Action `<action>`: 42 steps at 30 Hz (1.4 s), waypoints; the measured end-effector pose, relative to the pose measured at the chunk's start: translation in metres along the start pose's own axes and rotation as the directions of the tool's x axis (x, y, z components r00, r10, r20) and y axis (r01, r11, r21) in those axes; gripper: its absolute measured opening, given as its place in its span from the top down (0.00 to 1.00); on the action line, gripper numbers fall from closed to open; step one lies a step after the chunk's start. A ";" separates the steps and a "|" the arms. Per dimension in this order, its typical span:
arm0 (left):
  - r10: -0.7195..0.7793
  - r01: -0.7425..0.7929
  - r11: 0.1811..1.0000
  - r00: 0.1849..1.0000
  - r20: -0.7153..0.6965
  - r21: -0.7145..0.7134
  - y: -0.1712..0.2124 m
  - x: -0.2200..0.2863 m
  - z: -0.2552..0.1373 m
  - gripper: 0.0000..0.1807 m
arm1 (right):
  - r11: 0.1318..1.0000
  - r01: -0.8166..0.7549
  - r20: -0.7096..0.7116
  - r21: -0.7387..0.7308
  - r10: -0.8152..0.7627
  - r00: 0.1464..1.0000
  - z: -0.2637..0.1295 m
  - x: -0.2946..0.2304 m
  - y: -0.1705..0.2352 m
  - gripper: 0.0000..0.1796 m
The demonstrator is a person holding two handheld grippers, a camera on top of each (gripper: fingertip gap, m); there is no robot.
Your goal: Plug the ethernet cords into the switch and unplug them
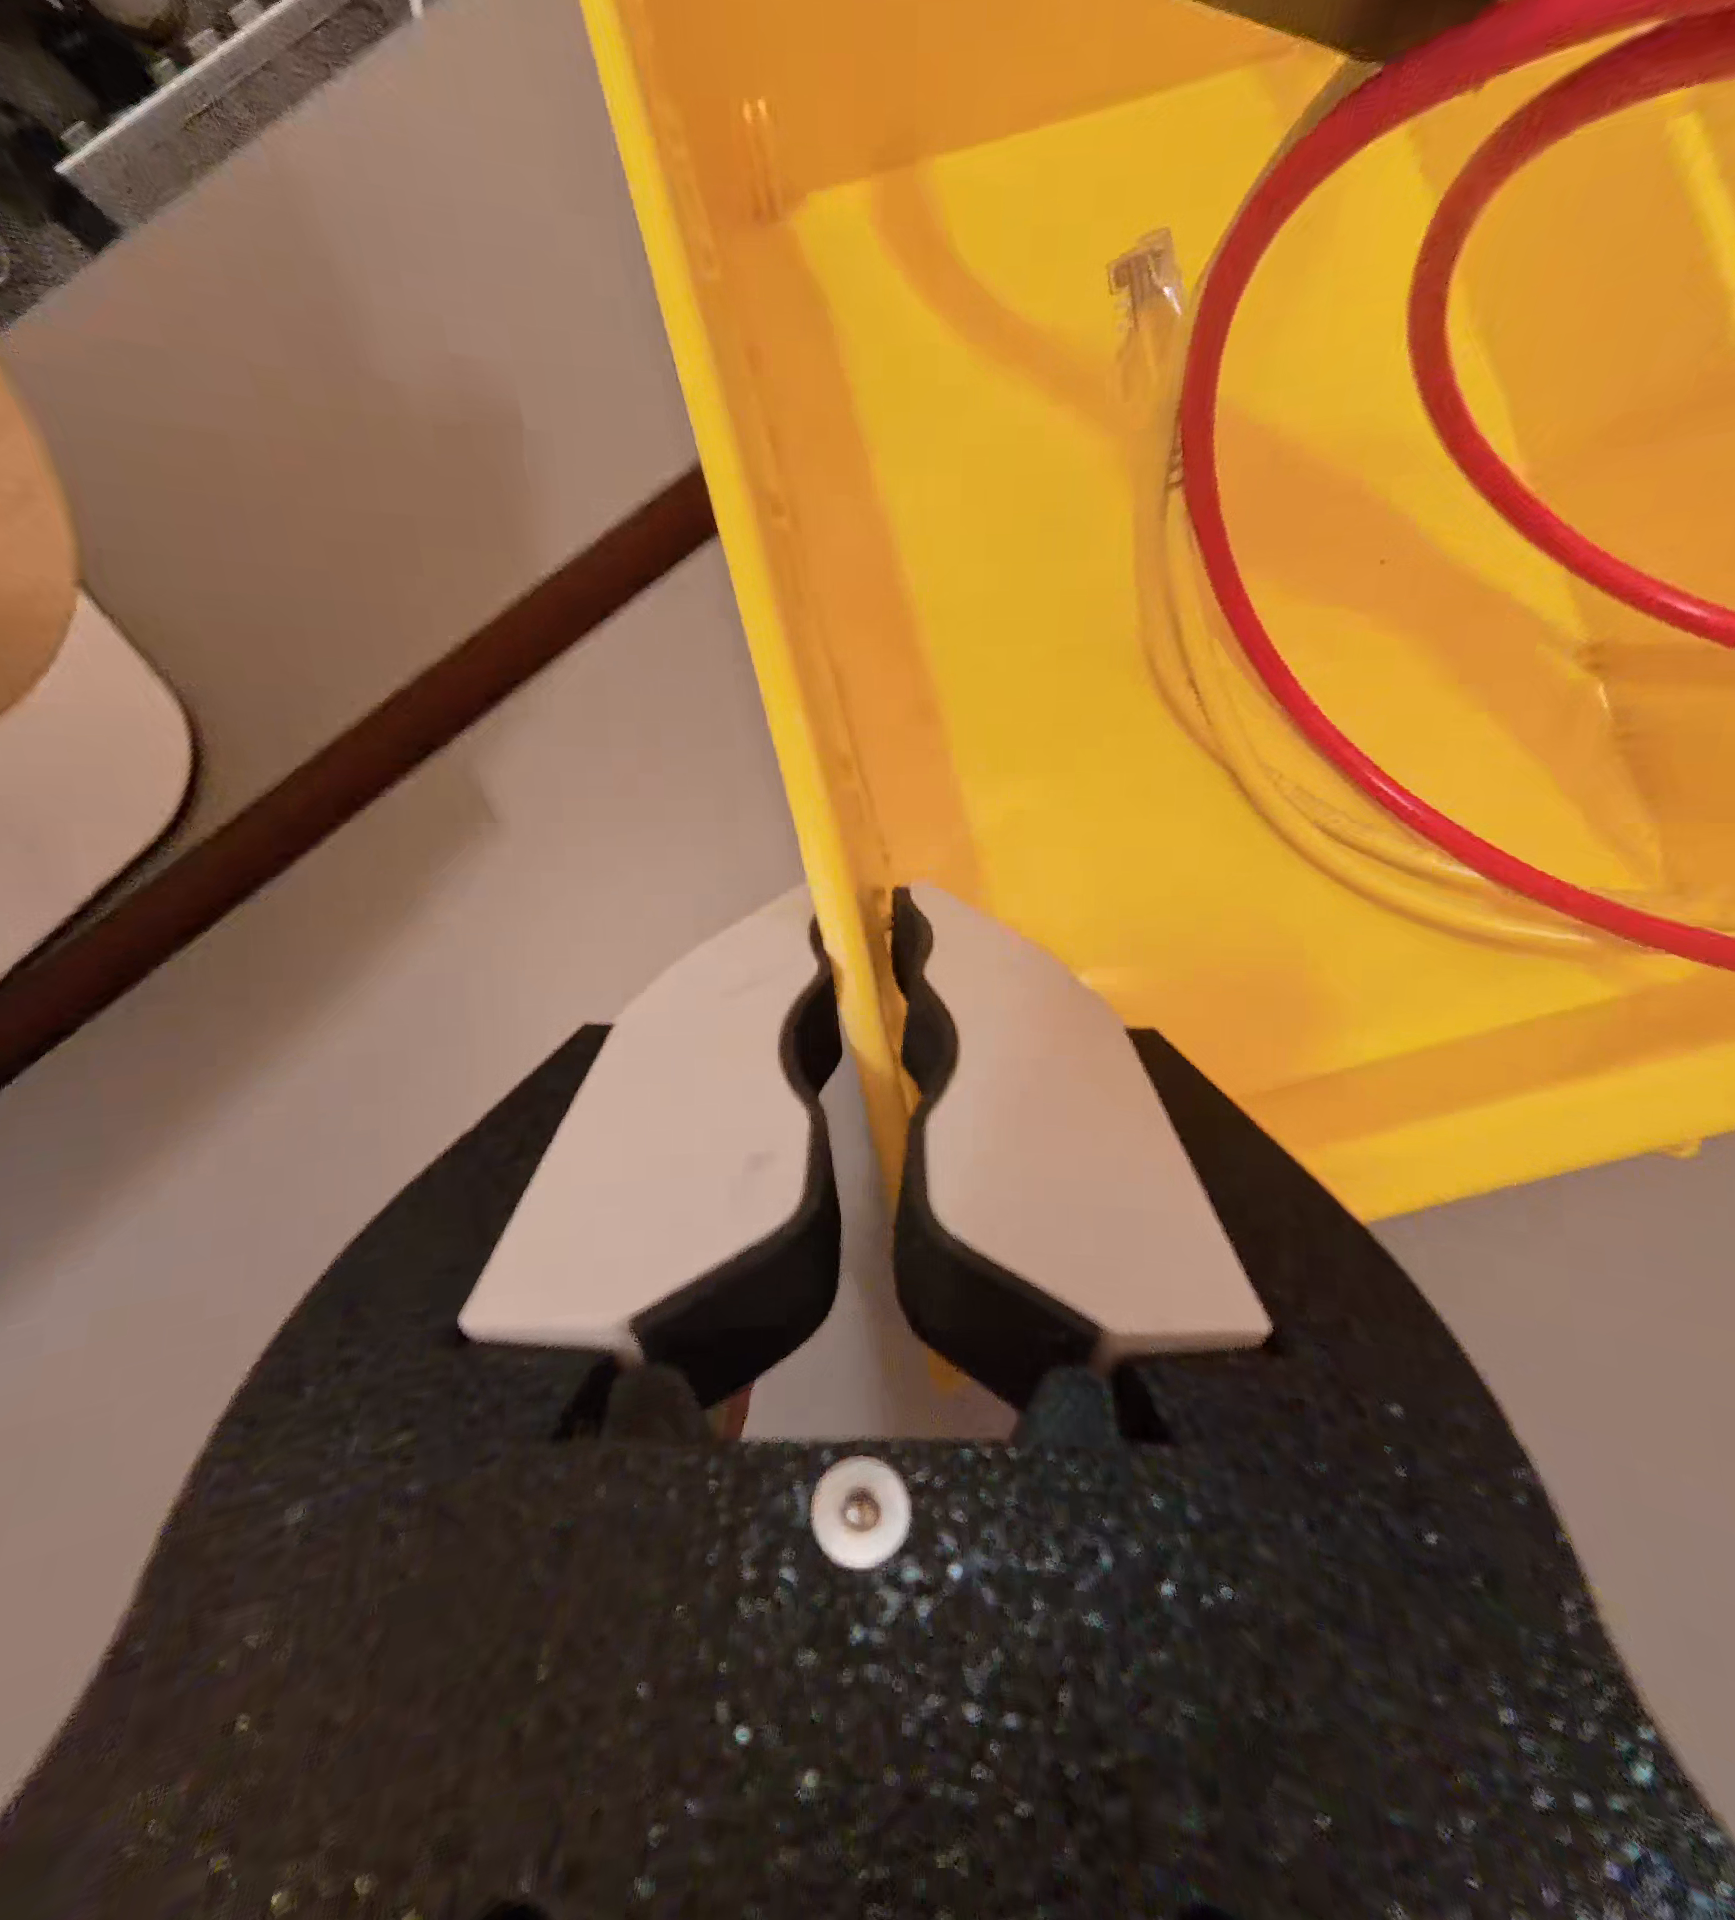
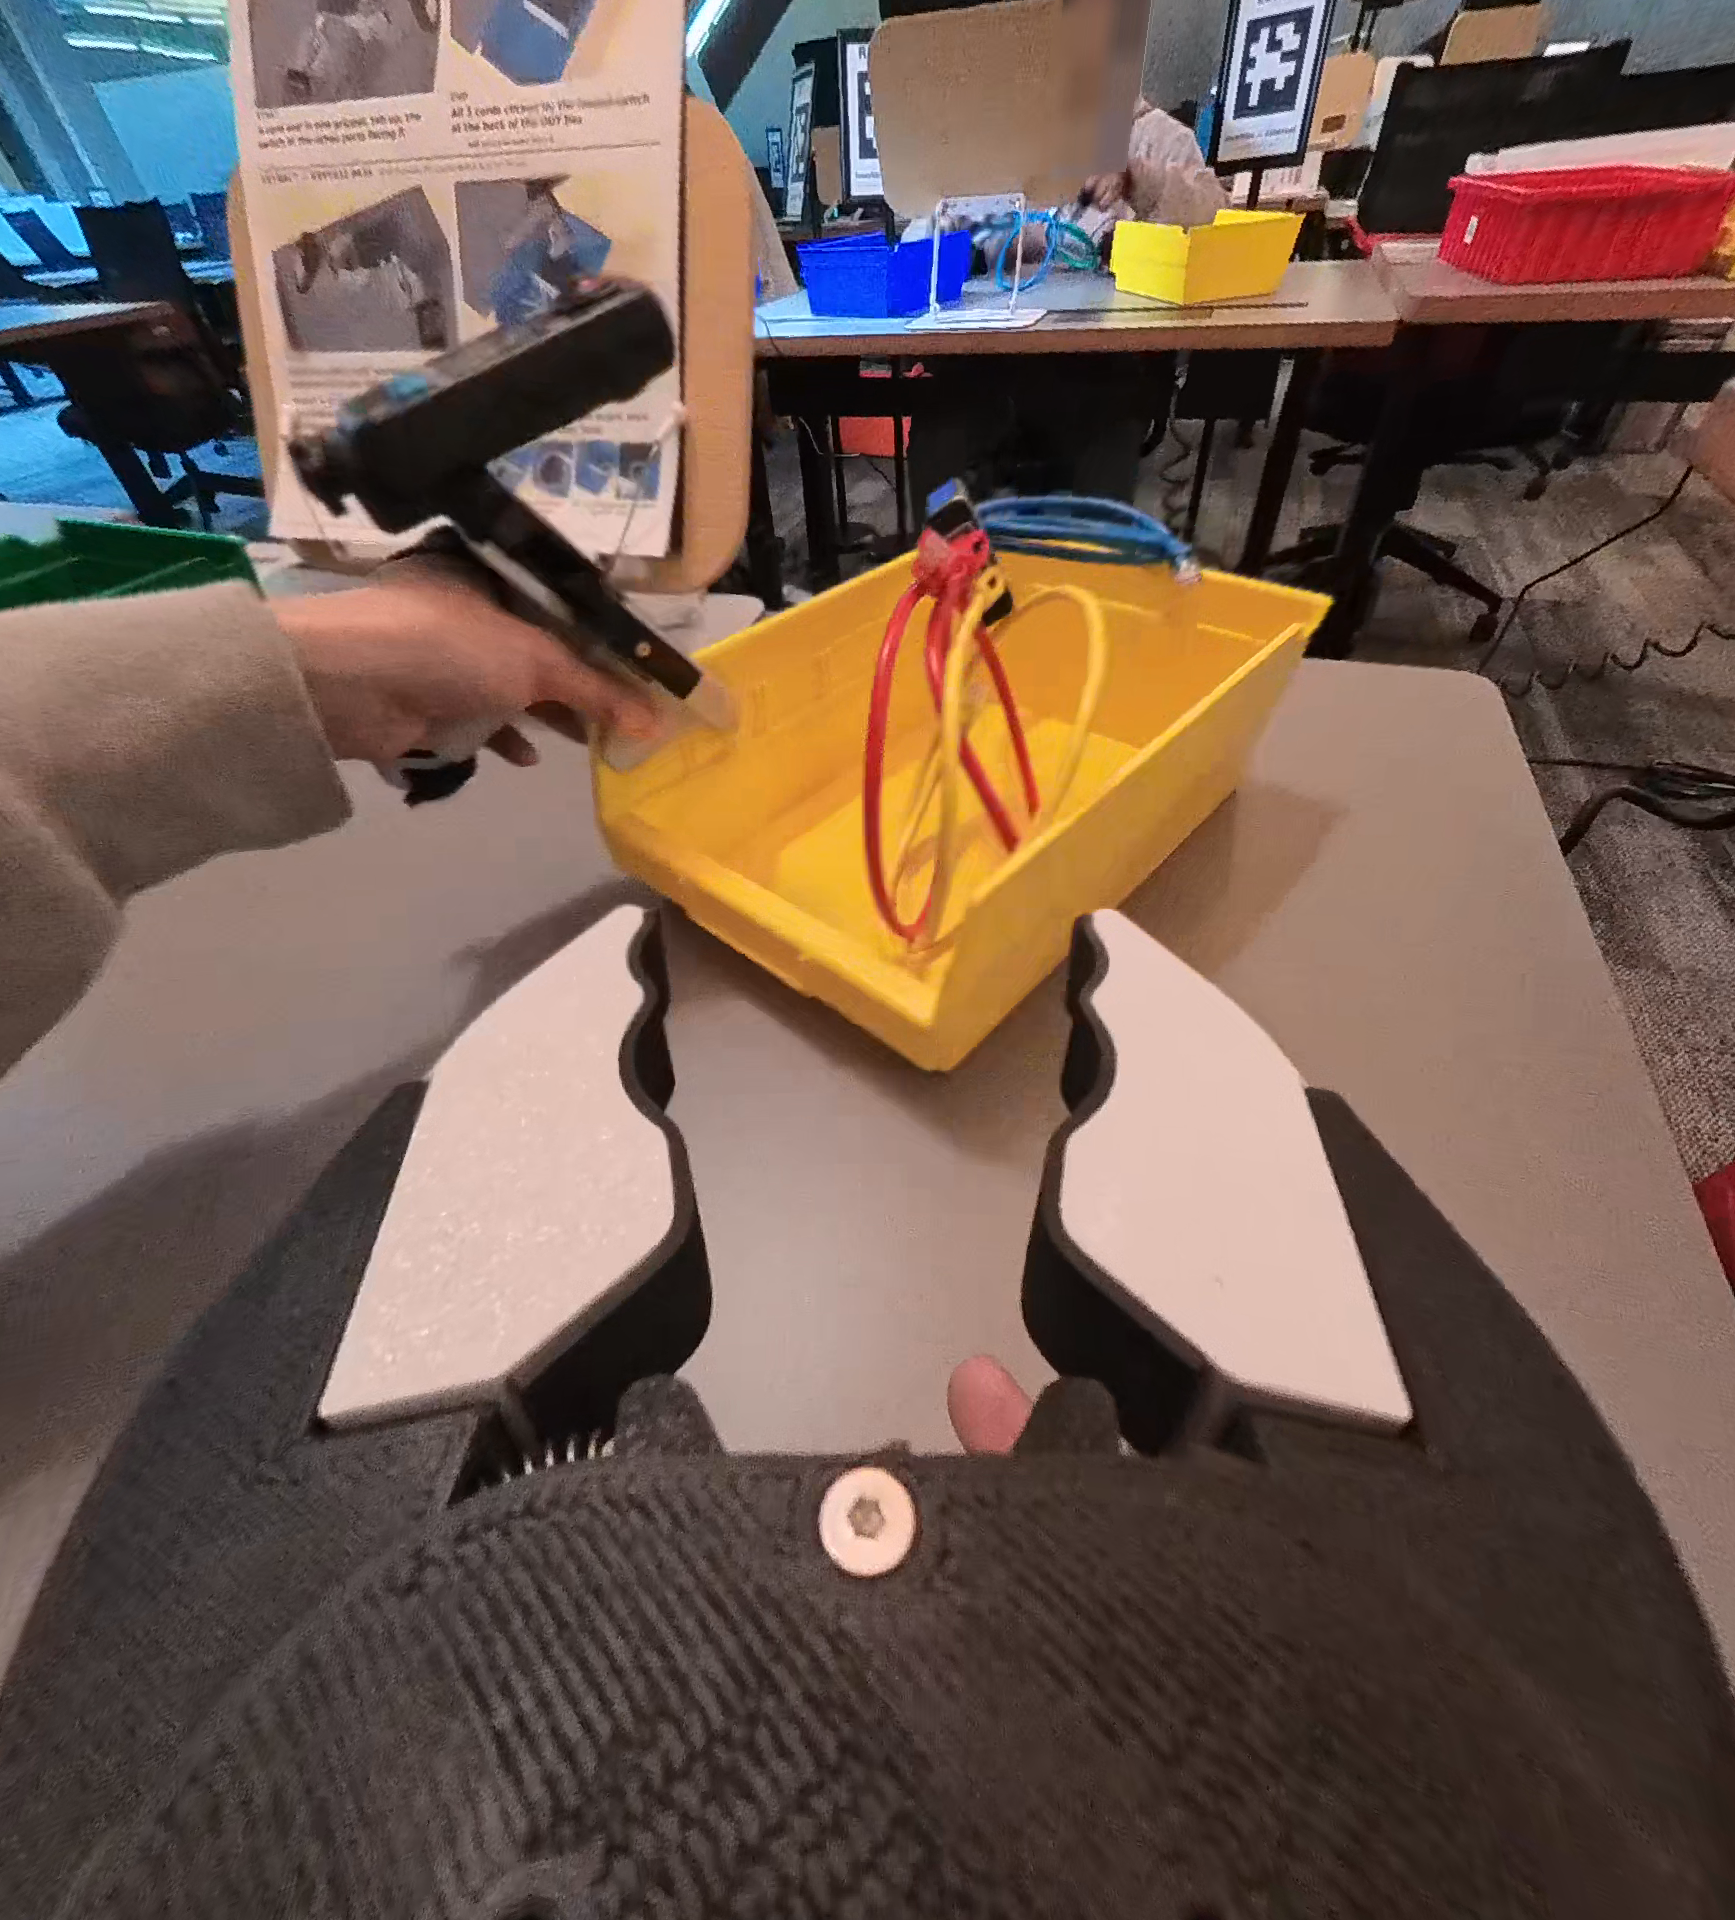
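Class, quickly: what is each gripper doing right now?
Left gripper: shut on the yellow bin wall.
Right gripper: open, holding nothing.

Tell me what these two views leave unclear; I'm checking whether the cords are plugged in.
- Switch: right wrist view, small and far; its ports are unreadable.
- Red cord: left wrist view, cut off by the right edge.
- Yellow cord: left wrist view, blends into the yellow bin.
- Blue cord: right wrist view, too small to trace.

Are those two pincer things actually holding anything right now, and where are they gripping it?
The left tool is clamped on the side wall of the yellow bin, at its top rim. The right tool is open and holds nothing.
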State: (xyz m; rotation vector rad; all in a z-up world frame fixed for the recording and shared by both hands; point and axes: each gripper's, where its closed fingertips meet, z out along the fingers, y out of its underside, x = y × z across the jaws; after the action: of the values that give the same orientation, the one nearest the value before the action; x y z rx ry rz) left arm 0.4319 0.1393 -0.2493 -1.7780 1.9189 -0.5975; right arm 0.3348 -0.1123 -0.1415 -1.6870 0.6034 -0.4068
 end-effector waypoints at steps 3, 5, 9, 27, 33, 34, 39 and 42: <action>0.045 -0.046 0.999 0.995 -0.084 -0.013 0.054 -0.014 -0.039 0.97 | 0.999 0.026 -0.004 0.022 -0.026 1.000 -0.003 -0.007 -0.010 0.59; 0.084 -0.088 0.996 0.989 -0.125 -0.022 0.105 -0.026 -0.076 0.97 | 0.998 0.058 -0.001 0.019 -0.058 0.998 -0.003 -0.016 -0.015 0.60; 0.084 -0.093 0.995 0.983 -0.163 -0.044 0.220 -0.055 -0.161 0.98 | 0.989 0.142 0.048 -0.025 -0.141 0.989 0.009 -0.048 -0.015 0.60; -0.601 0.598 0.796 0.767 0.226 0.091 0.590 -0.229 -0.430 0.97 | 0.942 0.204 0.633 -0.265 0.010 0.774 0.227 -0.451 0.015 0.48; -0.671 0.638 0.735 0.631 0.391 0.232 0.620 -0.263 -0.452 0.97 | 0.934 0.125 0.510 -0.336 0.068 0.858 0.275 -0.490 0.036 0.44; -0.668 0.634 0.737 0.628 0.398 0.235 0.621 -0.265 -0.452 0.97 | 0.930 0.111 0.492 -0.351 0.082 0.867 0.282 -0.495 0.041 0.43; -0.653 0.625 0.747 0.629 0.421 0.225 0.623 -0.269 -0.453 0.97 | 0.940 -0.005 0.412 -0.341 0.154 0.898 0.311 -0.520 0.040 0.44; -0.671 0.636 0.733 0.615 0.415 0.241 0.624 -0.271 -0.454 0.97 | 0.896 0.043 0.377 -0.442 0.141 0.915 0.325 -0.535 0.068 0.45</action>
State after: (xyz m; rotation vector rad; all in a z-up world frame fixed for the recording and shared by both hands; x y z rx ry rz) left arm -0.3210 0.4587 -0.2464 -2.3094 0.8609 -0.3780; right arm 0.0812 0.4555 -0.2413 -2.1111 0.4494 0.1375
